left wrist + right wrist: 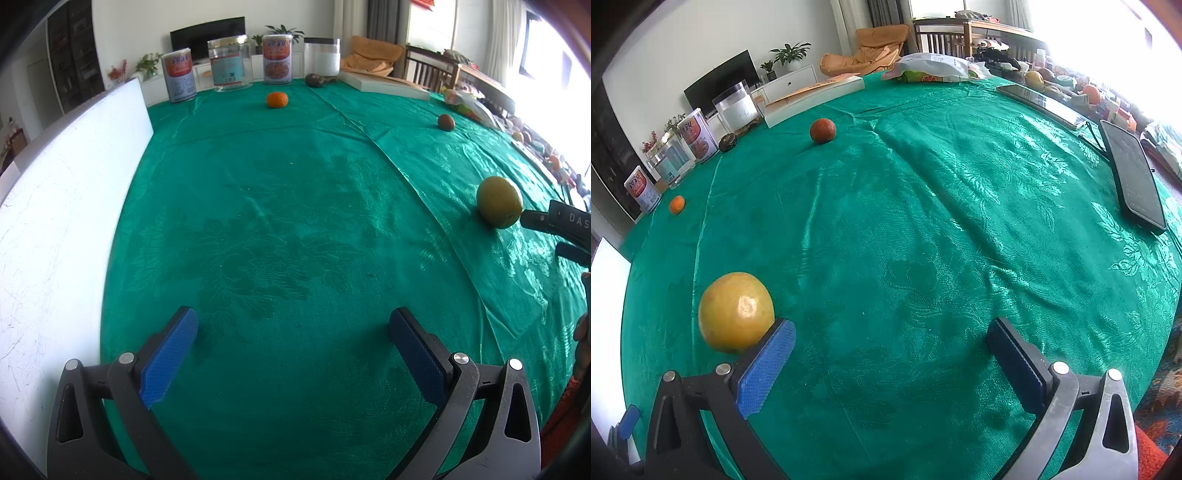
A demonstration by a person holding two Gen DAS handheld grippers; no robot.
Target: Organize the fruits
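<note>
On the green tablecloth (280, 206) lie three fruits. A large yellow fruit (735, 312) rests just left of my right gripper's (892, 334) left fingertip, outside the wide-open jaws. In the left wrist view the same yellow fruit (498, 202) lies at the right, with the right gripper (554, 230) reaching in beside it. A small orange (277, 100) lies far back, and a brown-red round fruit (446, 122) lies back right. My left gripper (293, 325) is open over bare cloth. A white board (62, 229) stands along the left edge.
Two labelled cans (179, 76), a clear jar (229, 66) and a white-filled jar (325, 57) line the far edge beside a flat white box (384, 85). Two dark tablets (1134, 181) and a snack bag (934, 68) lie at the right.
</note>
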